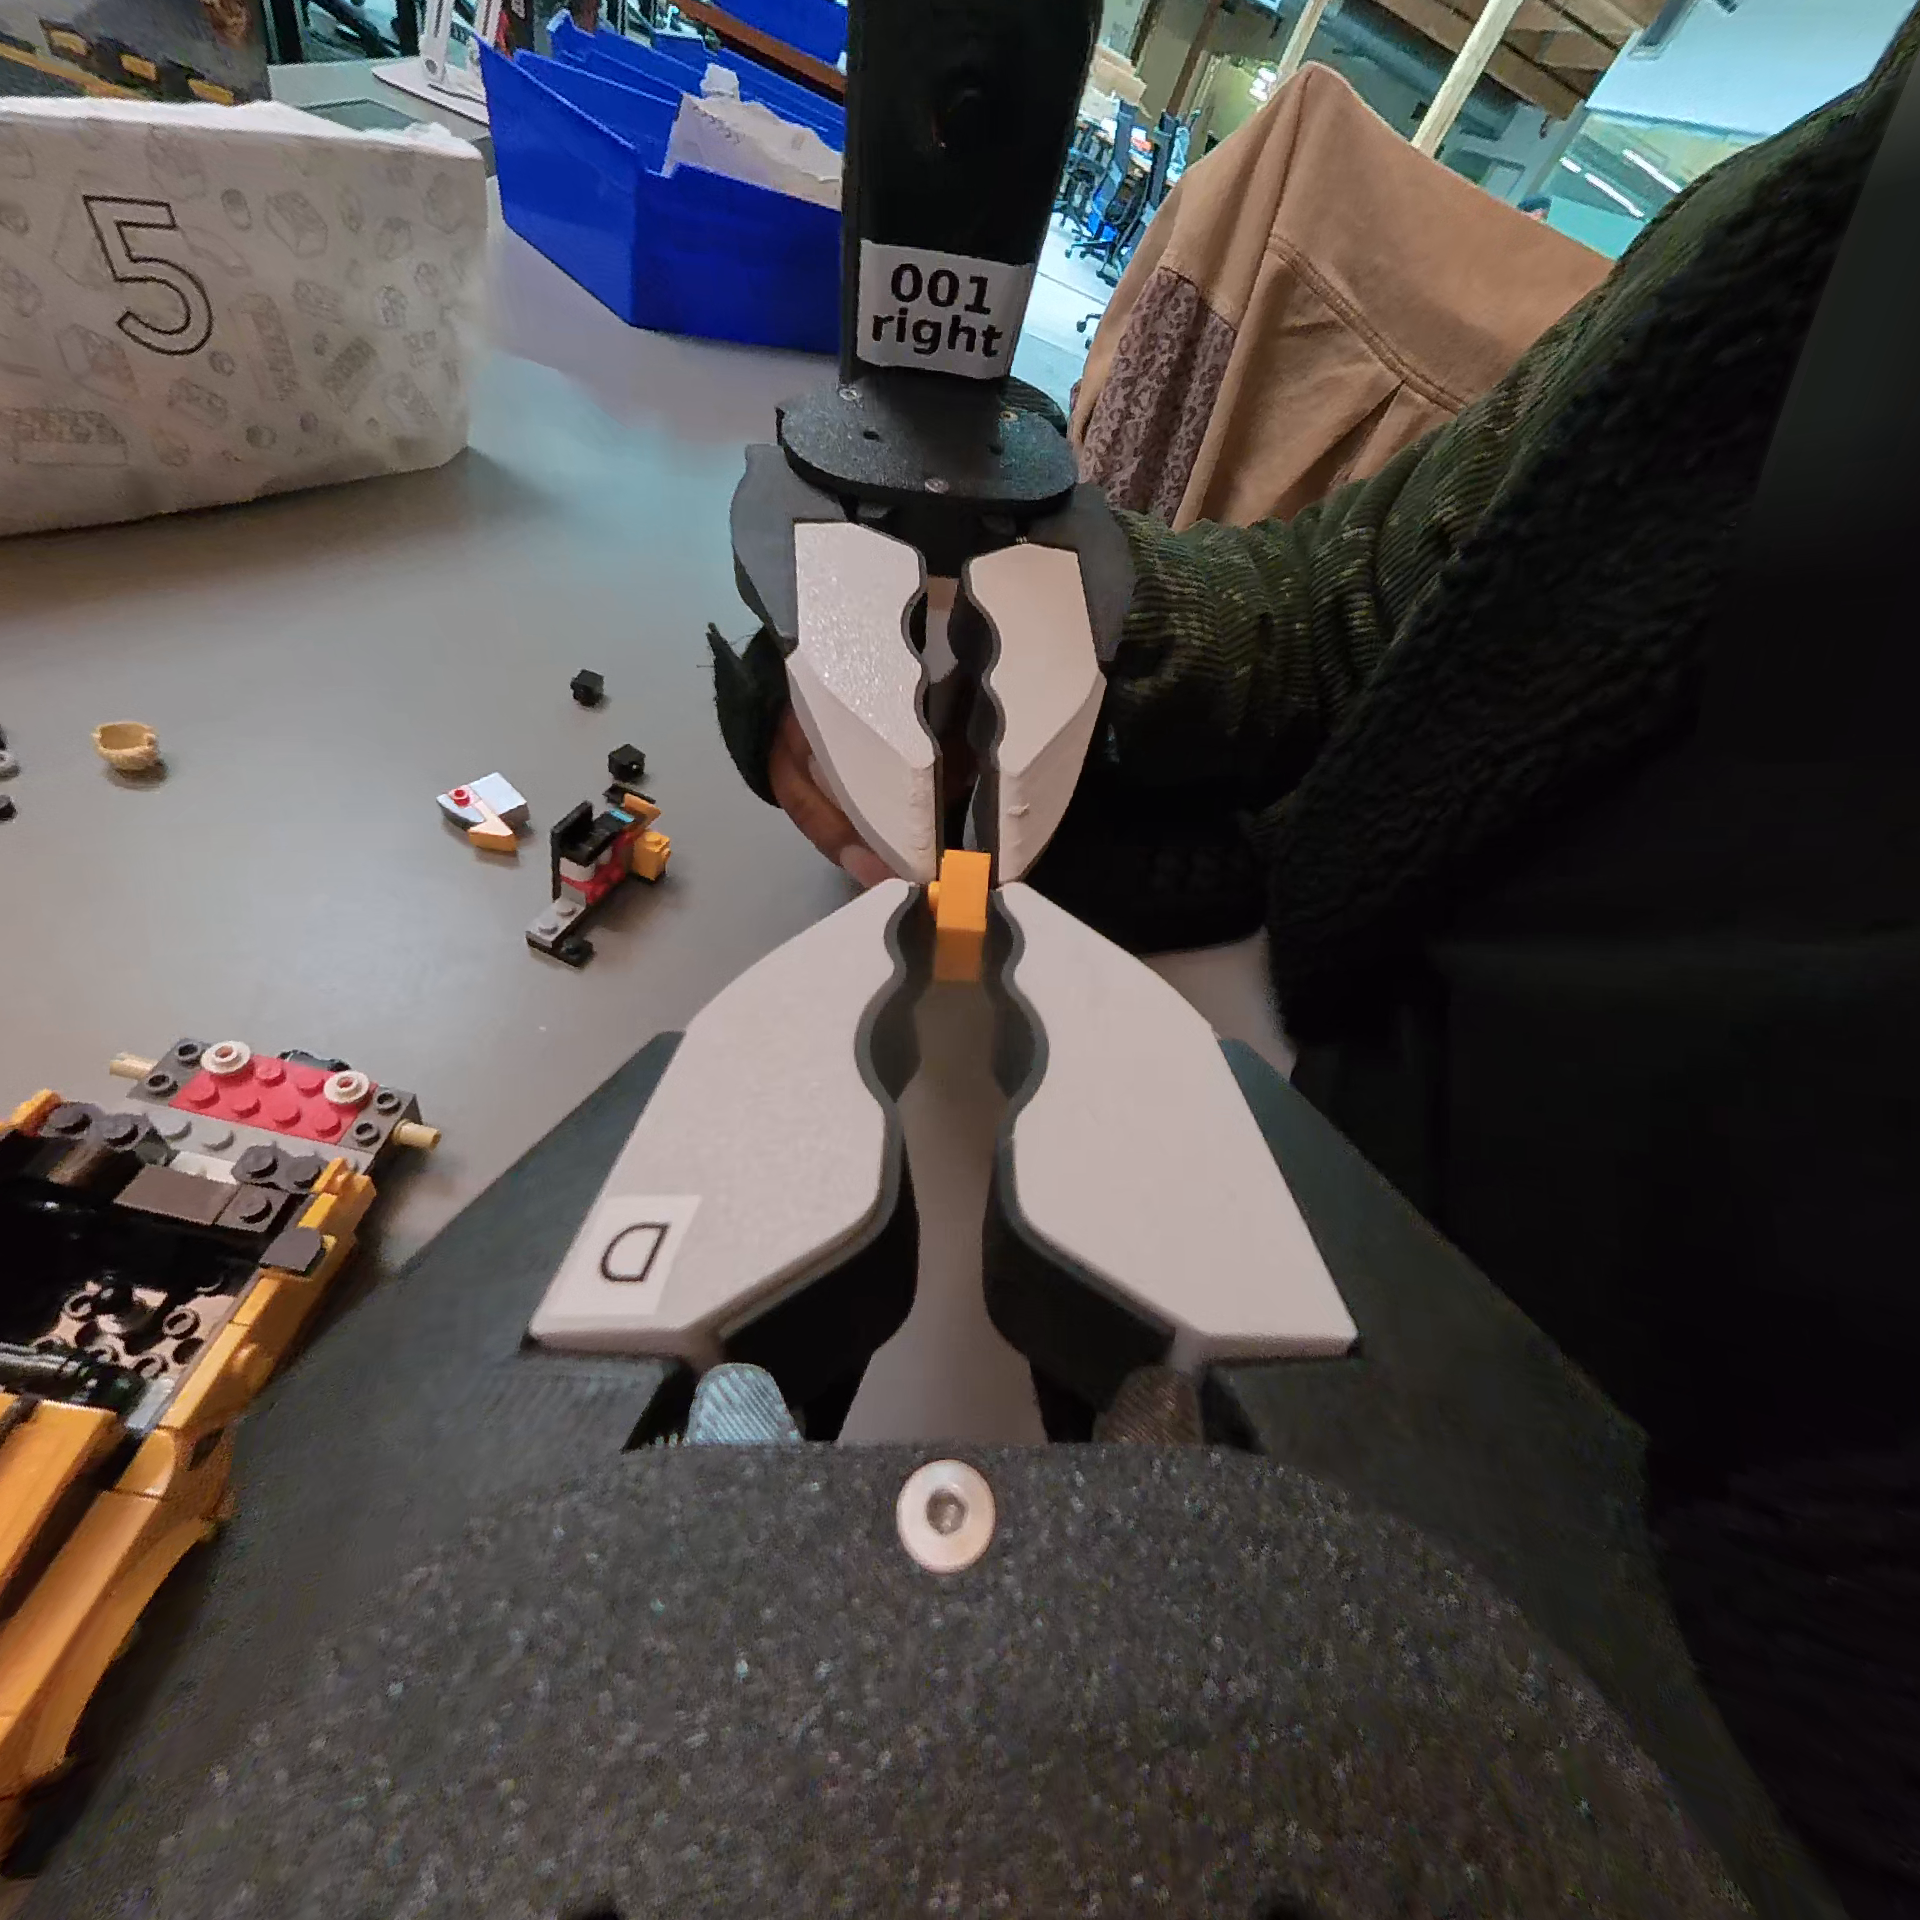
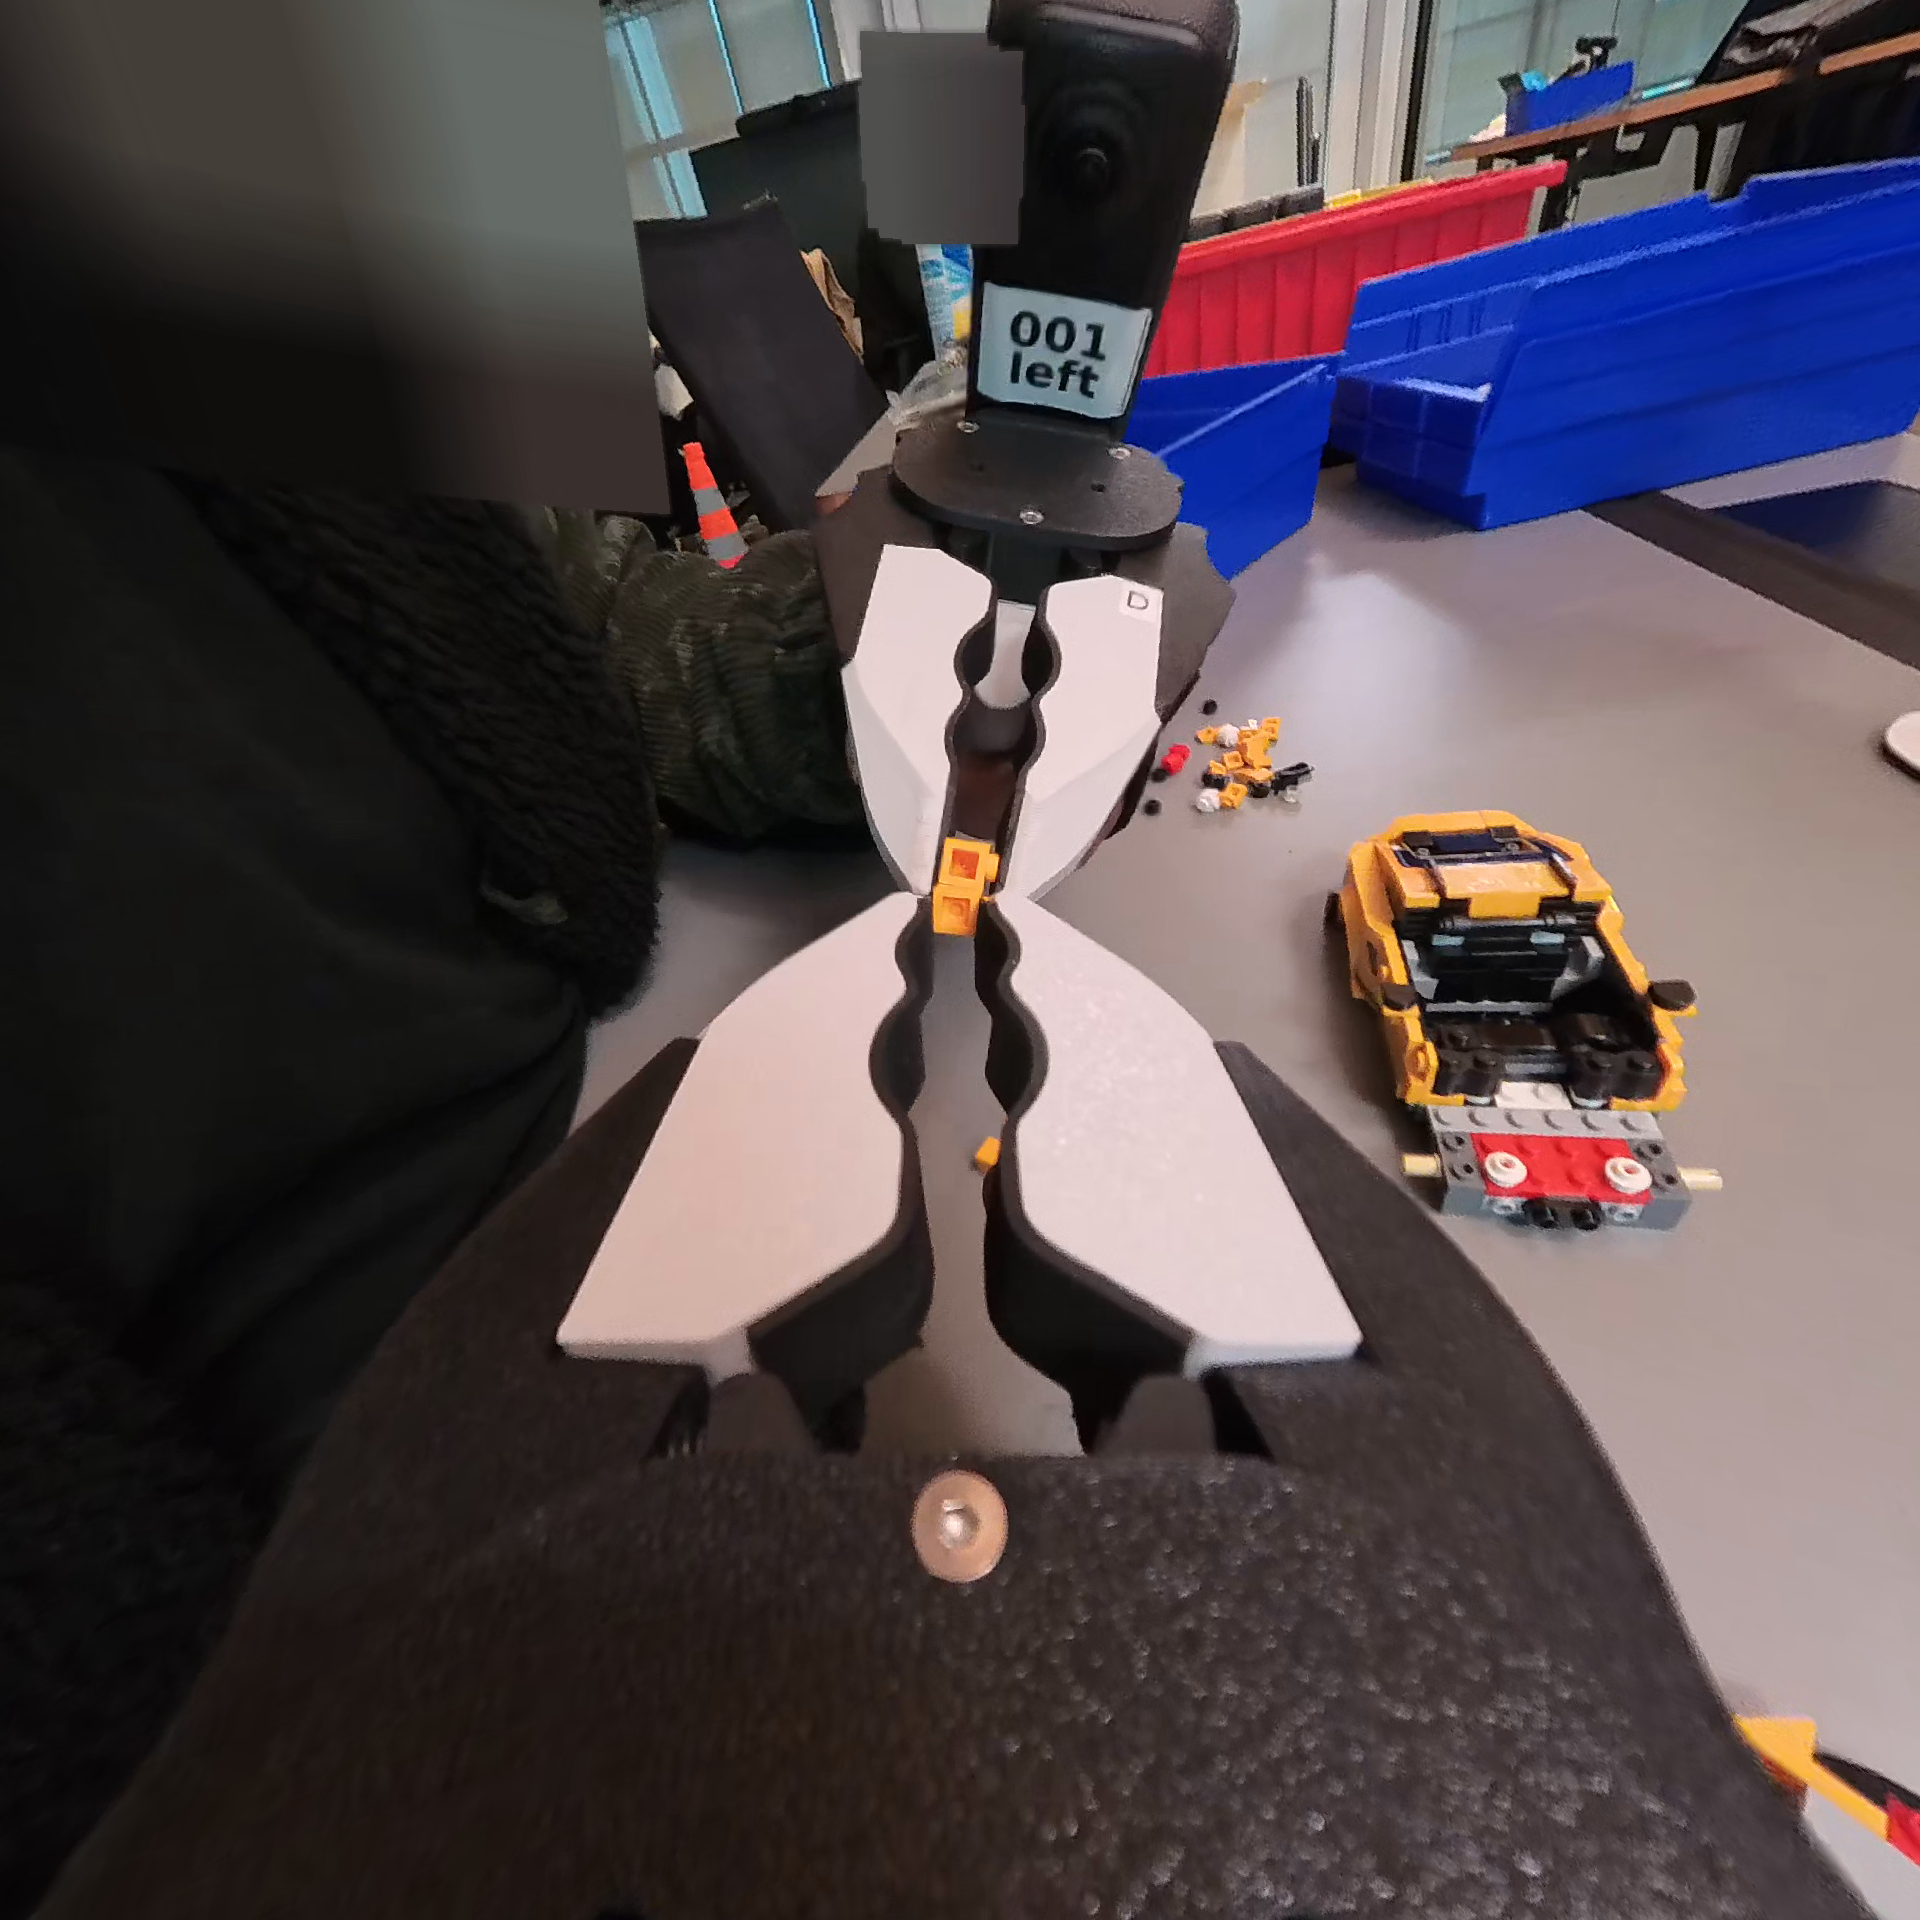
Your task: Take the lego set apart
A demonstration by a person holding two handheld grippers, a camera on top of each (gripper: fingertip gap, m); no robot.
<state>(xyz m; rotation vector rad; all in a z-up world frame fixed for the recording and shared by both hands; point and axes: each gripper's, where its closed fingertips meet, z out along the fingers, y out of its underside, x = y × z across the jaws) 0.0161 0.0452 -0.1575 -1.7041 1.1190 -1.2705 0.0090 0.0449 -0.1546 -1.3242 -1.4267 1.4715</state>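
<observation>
- Two handheld grippers meet tip to tip above the grey tabletop (image 2: 1455, 727), each closed on one end of a small orange plastic brick assembly (image 1: 957, 914).
- Left gripper (image 1: 954, 904): white fingers clamped on the nearer, lower end of the orange piece.
- Right gripper (image 2: 961, 914): likewise pinched on the opposite end (in its own view two stacked orange bricks show, with the seam between the two sets of tips).
- Task item: the partly stripped yellow-and-black brick car (image 2: 1507, 997) lies on the table well apart from both tools, its red-and-grey plate end (image 2: 1558, 1174) exposed; a scatter of loose small bricks (image 2: 1242, 764) sits beyond it.
- Judged step: pulling the two orange bricks apart.
- Risk: each hold is at the very fingertips, so a twist or uneven pull could let a brick slip out and drop.
- Risk: a sudden release could fling one half off the table edge near the person's dark sleeve (image 1: 1455, 623).
</observation>
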